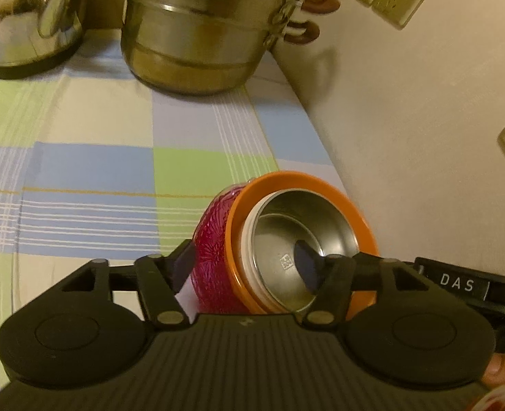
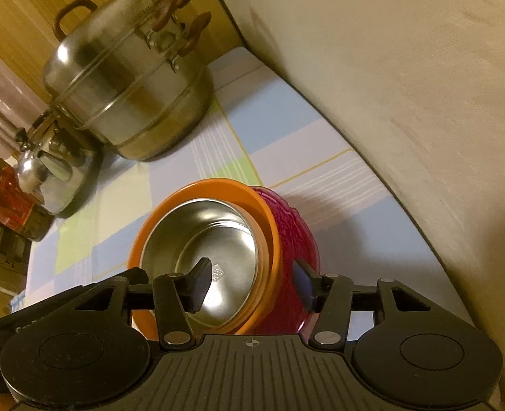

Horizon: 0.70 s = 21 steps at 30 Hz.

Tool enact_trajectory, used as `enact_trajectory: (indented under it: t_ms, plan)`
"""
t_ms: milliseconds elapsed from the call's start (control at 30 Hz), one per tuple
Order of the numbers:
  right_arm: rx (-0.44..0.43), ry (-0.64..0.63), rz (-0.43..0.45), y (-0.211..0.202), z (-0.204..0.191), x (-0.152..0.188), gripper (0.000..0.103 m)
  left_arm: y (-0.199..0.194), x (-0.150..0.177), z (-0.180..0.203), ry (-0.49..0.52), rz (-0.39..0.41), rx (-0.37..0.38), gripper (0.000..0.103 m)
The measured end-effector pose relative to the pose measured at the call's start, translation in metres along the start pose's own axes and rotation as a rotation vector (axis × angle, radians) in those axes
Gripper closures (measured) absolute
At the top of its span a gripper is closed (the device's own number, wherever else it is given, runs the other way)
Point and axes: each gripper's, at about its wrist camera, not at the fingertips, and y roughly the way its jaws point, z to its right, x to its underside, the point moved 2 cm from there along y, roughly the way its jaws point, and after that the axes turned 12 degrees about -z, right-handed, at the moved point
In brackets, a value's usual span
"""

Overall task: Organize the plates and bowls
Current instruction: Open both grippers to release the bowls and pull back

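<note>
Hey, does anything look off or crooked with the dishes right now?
Yes. The bowl is tipped on its side, not upright, both grippers straddling its orange rim. Nothing appears spilled or broken.

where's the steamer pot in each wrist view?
Left wrist: steamer pot top centre, beside the kettle on its left.
Right wrist: steamer pot upper left, kettle below-left of it.
Shared landmark: the orange-rimmed bowl, tilted, straddled by each hand-held gripper.
</note>
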Motion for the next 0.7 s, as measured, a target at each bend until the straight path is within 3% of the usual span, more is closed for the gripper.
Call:
enact_trajectory:
  t_ms: [167,233,333,500,700]
  plan:
    - [-0.015,-0.008,0.036,-0.019,-0.003,0.012,0.045,-0.025,0.012,0.002,0.019,0.065,-0.025,0.032]
    - [-0.017,-0.020,0.051,-0.028,-0.006,0.019,0.042,-0.035,0.019,0.001,0.015,0.085,-0.034,0.023]
    - [-0.015,-0.035,0.065,-0.038,-0.008,0.031,0.039,-0.048,0.029,0.001,0.031,0.106,-0.054,0.020]
    - [-0.014,-0.049,0.079,-0.052,-0.008,0.058,0.036,-0.065,0.054,0.000,0.049,0.114,-0.066,0.014]
    - [-0.010,-0.046,0.083,-0.065,-0.005,0.092,0.036,-0.079,0.090,0.005,0.093,0.085,-0.122,0.014]
